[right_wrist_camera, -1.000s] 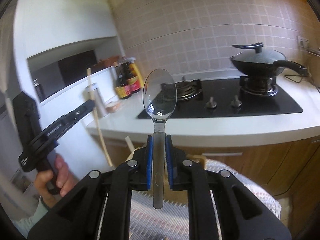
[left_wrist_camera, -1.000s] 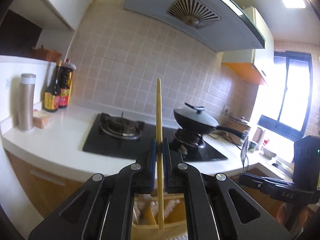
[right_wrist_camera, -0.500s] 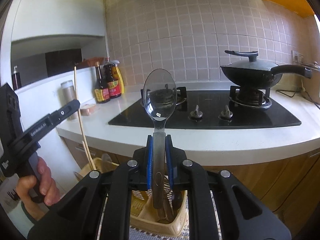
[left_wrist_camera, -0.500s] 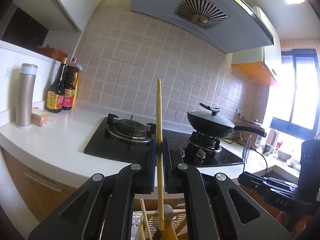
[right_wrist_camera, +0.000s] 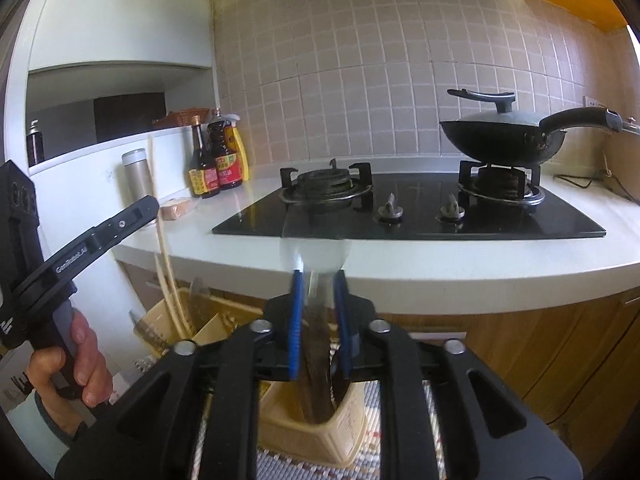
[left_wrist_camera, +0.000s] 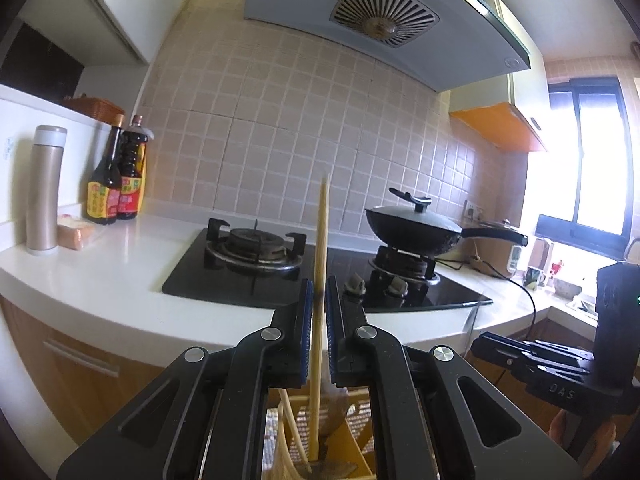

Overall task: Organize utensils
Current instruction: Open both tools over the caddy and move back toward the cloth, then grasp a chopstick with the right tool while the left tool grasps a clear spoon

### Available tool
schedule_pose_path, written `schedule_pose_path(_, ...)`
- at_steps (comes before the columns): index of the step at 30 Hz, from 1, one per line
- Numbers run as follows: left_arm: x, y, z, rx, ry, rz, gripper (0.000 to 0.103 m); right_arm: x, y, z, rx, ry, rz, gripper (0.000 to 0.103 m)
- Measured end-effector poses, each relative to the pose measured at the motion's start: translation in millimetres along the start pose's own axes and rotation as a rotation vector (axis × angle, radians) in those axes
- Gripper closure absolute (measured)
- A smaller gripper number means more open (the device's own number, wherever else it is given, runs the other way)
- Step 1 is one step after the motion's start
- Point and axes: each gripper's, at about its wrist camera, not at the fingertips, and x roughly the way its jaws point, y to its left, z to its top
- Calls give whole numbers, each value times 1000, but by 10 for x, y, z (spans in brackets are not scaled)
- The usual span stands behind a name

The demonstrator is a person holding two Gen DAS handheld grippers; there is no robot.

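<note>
My left gripper (left_wrist_camera: 316,292) stands upright with a wooden chopstick (left_wrist_camera: 320,264) between its pads; the jaws look slightly parted and the stick's lower end reaches into the yellow utensil holder (left_wrist_camera: 360,452). My right gripper (right_wrist_camera: 318,280) has opened, and the metal spoon (right_wrist_camera: 316,340) is blurred, dropping between the pads into the holder (right_wrist_camera: 320,436). The left gripper with the chopstick (right_wrist_camera: 160,216) also shows at the left of the right wrist view. Other chopsticks and utensils stand in the holder's compartments.
A white counter (right_wrist_camera: 440,276) holds a black gas hob (right_wrist_camera: 420,216) with a lidded wok (right_wrist_camera: 504,136). Sauce bottles (left_wrist_camera: 120,176), a steel flask (left_wrist_camera: 44,188) and a sponge stand at the left. Wooden cabinets lie below; a woven mat is under the holder.
Both grippers have lowered towards the holder. The right jaws have opened and the spoon slid down into the holder. The chopstick has sunk lower between the left pads.
</note>
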Motion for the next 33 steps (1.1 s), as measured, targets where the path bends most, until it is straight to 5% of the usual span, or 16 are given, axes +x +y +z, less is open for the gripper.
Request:
schedule_pose_path(2,-43,5,-6,-5,5,-11,90,-76,8,-36,3,2,0,59)
schedule_pose_path(4,-111,9,1,-8,1,-15,65,-154,16,-55,8,1,0,57)
schedule_pose_path(5,-176,5,14,-6,-6,-20,61,-194,16,-66,15,4,3,57)
schedule_pose_path(20,-1189,-144,186,-19,37,-69,51,-950,214,-312,89,188,-36,57)
schedule_pose_path(25,-1443,-140,-17,-32,160,-83,51,-1135,382,-519,89,285,-36,57)
schedule_pose_path(33,-1677,-62,-772,-43,451,-49,51,-1168,605,-1134,97,481,-39,57)
